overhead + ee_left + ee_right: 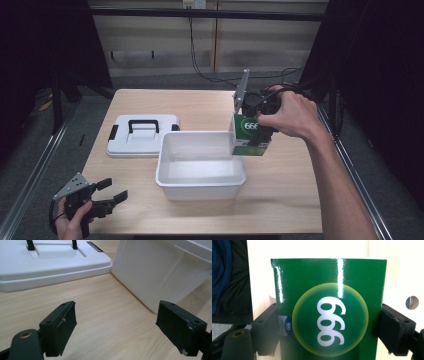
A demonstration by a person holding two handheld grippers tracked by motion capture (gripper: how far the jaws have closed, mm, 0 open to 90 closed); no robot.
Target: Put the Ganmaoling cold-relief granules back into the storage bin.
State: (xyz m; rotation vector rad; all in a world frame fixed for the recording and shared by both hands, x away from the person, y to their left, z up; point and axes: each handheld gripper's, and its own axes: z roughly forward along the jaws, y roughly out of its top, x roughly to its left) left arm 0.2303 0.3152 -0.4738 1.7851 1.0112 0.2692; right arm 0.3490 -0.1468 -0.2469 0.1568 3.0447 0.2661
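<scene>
Right gripper, right of centre in high view, jaws clamped on green box at right rim of white bin. Risk: glossy faces slip (thin grip), box catches rim, drops outside. Left gripper, lower left, jaws wide apart, empty.

Lab-like recording bay: black curtains, metal frame rails, wooden table.

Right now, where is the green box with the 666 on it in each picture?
High view: green box right of centre, at the white tub's right rim, held by the right gripper.
Left gripper view: not there; the tub's wall is upper right.
Right gripper view: centre, between the jaws.
Shared landmark: wooden table.
</scene>
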